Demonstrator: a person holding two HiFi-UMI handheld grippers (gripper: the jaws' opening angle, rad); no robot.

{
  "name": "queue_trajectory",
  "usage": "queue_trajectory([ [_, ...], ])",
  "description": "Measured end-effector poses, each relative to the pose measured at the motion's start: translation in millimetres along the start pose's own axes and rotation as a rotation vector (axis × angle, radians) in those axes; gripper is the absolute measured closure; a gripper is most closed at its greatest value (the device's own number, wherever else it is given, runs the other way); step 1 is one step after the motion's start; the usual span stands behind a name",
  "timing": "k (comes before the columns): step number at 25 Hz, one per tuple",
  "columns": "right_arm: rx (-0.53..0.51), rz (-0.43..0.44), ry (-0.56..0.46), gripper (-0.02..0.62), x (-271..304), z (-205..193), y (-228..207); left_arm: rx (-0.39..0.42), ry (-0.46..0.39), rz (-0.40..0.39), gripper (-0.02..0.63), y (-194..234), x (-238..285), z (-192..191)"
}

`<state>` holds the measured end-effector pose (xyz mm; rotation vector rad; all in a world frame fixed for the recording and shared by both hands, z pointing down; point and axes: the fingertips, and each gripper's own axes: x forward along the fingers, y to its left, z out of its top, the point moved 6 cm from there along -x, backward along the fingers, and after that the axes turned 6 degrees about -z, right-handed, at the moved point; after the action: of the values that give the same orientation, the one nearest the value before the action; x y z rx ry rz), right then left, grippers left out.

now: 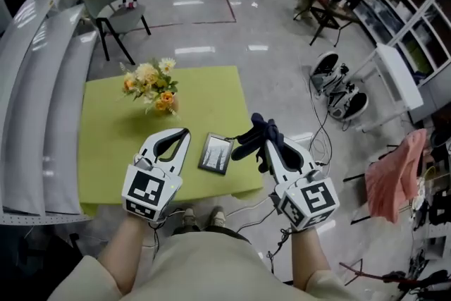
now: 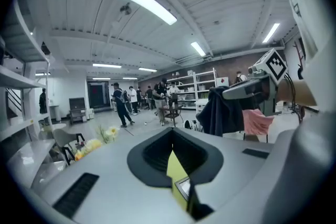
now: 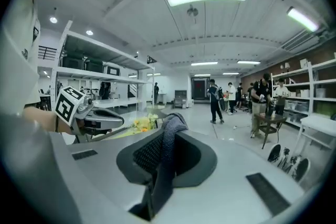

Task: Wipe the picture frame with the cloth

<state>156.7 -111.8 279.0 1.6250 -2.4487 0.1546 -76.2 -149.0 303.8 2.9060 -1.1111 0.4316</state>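
In the head view, the picture frame (image 1: 215, 153) is seen lying flat on the green tabletop (image 1: 113, 144), with the left tongs (image 1: 184, 132) at its 9 o'clock, the right tongs (image 1: 266, 141) at its 3 o'clock and flowers (image 1: 151, 87) at its 11 o'clock. In the left gripper view, the 2 jaws are found drawn together to a thin slit, nothing held. In the right gripper view, the jaws are seen clamped on the dark cloth (image 3: 165, 155), which is bunched above their tips.
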Motion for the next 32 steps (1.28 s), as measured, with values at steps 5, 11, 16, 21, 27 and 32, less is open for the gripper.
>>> queue_trajectory([
  [5,-0.011,-0.026,-0.128,0.563,-27,42,-1,0.065,-0.108,0.043,0.598,-3,-23,41],
  [11,-0.027,-0.035,-0.229,0.563,-58,72,3,0.184,-0.199,0.08,0.598,-14,-49,70],
  [16,-0.04,-0.004,-0.222,0.563,-65,67,8,0.337,-0.167,0.092,0.598,-24,-57,67],
  [21,-0.023,0.006,-0.189,0.563,-61,54,11,0.339,-0.152,0.079,0.598,-31,-57,63],
  [27,-0.025,0.025,-0.172,0.563,-55,50,15,0.329,-0.149,0.083,0.598,-30,-55,62],
  [32,-0.026,0.027,-0.171,0.563,-51,48,15,0.299,-0.152,0.086,0.598,-29,-53,60],
])
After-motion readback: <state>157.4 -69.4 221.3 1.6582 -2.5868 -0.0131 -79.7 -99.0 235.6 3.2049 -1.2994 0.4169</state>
